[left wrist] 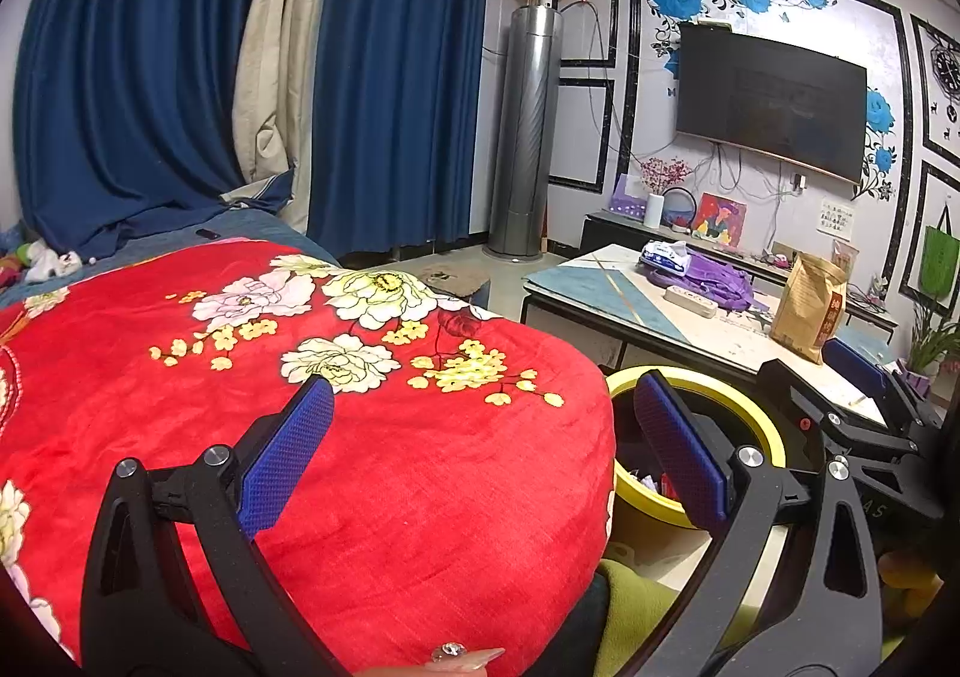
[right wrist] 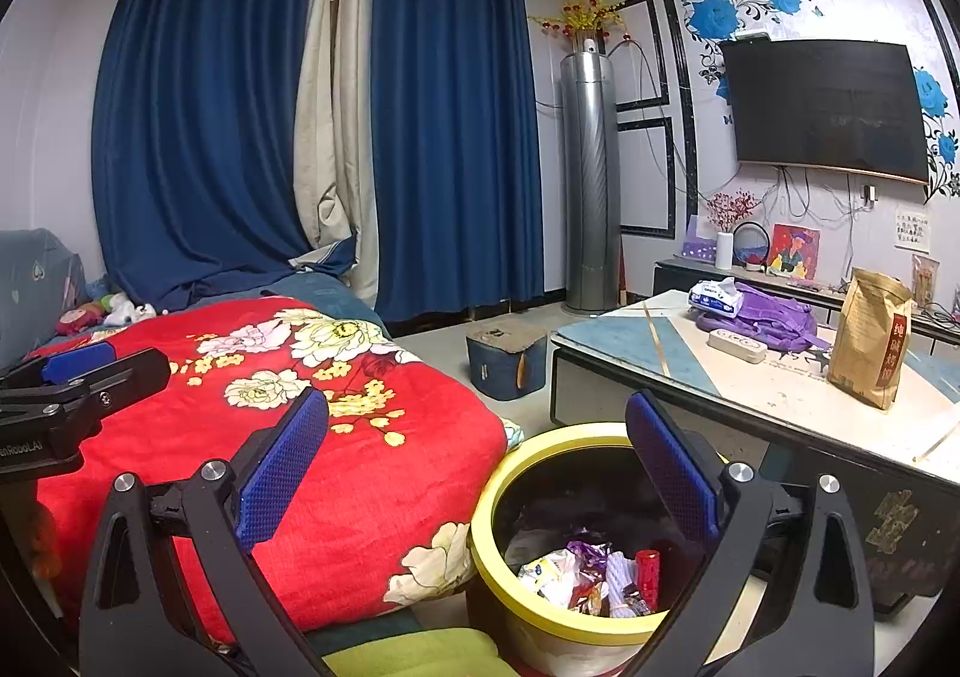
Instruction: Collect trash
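— Where's the trash?
— Mostly down in the yellow-rimmed bin (right wrist: 576,527), wrappers heaped inside, directly below and ahead of the right gripper (right wrist: 477,473). Nearer than the left gripper (left wrist: 480,449), hovering over the red blanket (left wrist: 360,437).
— Jaws?
— Both spread wide, holding nothing, touching nothing.
— Anything left?
— Maybe the tissue pack (right wrist: 714,298) on the worktop (right wrist: 630,347), right of the bin, closer to the right side.

1 bin (right wrist: 540,497), 1 red blanket (right wrist: 336,437), 1 TV (right wrist: 828,107), 1 paper bag (right wrist: 873,341), 2 claws.
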Motion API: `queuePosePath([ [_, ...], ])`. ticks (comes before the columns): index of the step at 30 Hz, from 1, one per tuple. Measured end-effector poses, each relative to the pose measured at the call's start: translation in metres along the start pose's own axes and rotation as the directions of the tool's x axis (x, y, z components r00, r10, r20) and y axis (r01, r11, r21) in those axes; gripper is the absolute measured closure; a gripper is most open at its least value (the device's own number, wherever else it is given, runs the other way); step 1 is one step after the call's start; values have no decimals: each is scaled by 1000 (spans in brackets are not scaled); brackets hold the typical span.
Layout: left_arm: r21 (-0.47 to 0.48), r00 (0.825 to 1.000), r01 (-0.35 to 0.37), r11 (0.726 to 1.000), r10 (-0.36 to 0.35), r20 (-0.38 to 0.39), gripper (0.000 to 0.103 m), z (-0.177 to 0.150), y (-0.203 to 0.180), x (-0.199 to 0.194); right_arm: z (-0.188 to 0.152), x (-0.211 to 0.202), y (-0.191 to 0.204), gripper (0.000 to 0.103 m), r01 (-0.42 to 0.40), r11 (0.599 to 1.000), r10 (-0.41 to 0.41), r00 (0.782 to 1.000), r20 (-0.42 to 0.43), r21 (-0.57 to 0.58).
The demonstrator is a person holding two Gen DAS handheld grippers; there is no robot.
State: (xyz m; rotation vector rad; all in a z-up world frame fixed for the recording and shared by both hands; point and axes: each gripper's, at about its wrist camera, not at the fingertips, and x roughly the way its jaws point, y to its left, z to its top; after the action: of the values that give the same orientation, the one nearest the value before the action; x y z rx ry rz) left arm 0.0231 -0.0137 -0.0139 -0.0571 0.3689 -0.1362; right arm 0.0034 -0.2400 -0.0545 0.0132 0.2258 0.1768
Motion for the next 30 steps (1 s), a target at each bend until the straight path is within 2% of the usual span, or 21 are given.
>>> queuePosePath([
  [15, 4, 1000, 3, 1000, -3, -9, 11, -1, 0, 2, 0, 0, -1, 6, -1, 1000, 1, 1000, -1, 1],
  [20, 21, 999, -31, 999, 32, -21, 11, -6, -3, 7, -1, 2, -1, 6, 12, 1000, -12, 1000, -7, 10],
  [23, 0, 999, -32, 1000, 32, -36, 11, -7, 1, 9, 0, 5, 1, 6, 10, 1000, -10, 1000, -18, 7],
  [26, -36, 997, -62, 997, 60, -58, 11, -1, 12, 8, 6, 14, 13, 6, -36, 999, 35, 998, -48, -27],
  [28, -75, 990, -115, 991, 108, -93, 11, 5, 34, 7, 16, 29, 36, 6, -117, 992, 112, 989, -95, -49],
  [29, -101, 982, -161, 982, 150, -113, 11, 7, 54, 5, 21, 40, 53, 6, -147, 987, 137, 981, -139, -59],
  [30, -120, 970, -220, 968, 203, -135, 11, 10, 74, 2, 28, 56, 78, 6, -225, 973, 212, 956, -201, -46],
])
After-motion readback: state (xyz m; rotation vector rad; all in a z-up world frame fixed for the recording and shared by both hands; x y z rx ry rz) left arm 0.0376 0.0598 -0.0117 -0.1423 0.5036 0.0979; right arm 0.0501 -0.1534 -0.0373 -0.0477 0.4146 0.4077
